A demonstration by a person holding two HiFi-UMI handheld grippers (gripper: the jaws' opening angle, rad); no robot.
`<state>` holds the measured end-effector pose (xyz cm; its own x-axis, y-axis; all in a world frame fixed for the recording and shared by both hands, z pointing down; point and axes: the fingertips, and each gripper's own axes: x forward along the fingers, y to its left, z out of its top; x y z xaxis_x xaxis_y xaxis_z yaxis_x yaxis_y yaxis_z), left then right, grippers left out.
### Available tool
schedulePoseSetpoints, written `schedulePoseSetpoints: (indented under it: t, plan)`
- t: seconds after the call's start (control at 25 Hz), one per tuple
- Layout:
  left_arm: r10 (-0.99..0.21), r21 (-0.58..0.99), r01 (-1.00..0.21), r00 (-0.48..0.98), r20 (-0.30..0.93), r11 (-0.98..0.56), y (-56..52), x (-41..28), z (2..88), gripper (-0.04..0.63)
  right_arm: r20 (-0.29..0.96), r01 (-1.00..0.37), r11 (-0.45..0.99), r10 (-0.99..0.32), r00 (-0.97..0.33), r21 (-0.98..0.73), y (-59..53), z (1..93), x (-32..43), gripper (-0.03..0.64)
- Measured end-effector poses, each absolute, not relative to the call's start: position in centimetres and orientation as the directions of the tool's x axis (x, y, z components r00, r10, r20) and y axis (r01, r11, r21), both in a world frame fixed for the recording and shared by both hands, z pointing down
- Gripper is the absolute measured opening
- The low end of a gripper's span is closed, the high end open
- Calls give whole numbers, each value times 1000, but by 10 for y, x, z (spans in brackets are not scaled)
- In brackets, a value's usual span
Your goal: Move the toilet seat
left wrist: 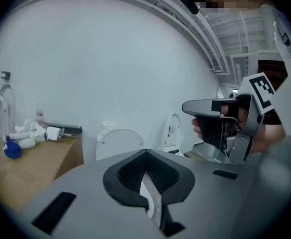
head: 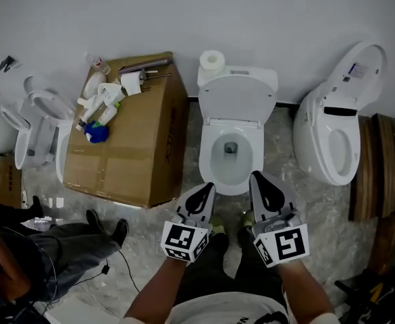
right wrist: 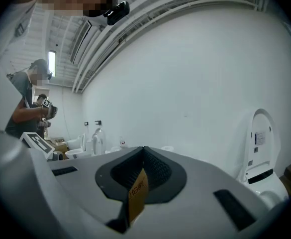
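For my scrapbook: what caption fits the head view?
Left gripper and right gripper, both shut, hover before the toilet, box at left.

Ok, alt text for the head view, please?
Seen from above, the left gripper and right gripper, both shut and empty, point at a white toilet with its lid raised. A cardboard box stands left of it, a second toilet to its right.

Bottles (head: 101, 104) lie atop a cardboard box (head: 133, 157).
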<state>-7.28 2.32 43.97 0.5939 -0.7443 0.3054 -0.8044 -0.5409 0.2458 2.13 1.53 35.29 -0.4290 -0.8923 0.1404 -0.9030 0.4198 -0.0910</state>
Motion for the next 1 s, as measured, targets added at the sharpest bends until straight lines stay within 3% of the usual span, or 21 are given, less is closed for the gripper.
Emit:
schedulePoseSetpoints:
  t: [0.56,1.0]
  plan:
    - [-738,356,-887,447,505,-294,-28,-100,687,9,237,-874,472,-841,-486,-117,-61,548,8,15]
    - [-689,502,-862,405,601,-69,-28,-129,869,12,286,-830,534,-780,-557,-159,-86,699,-38,15]
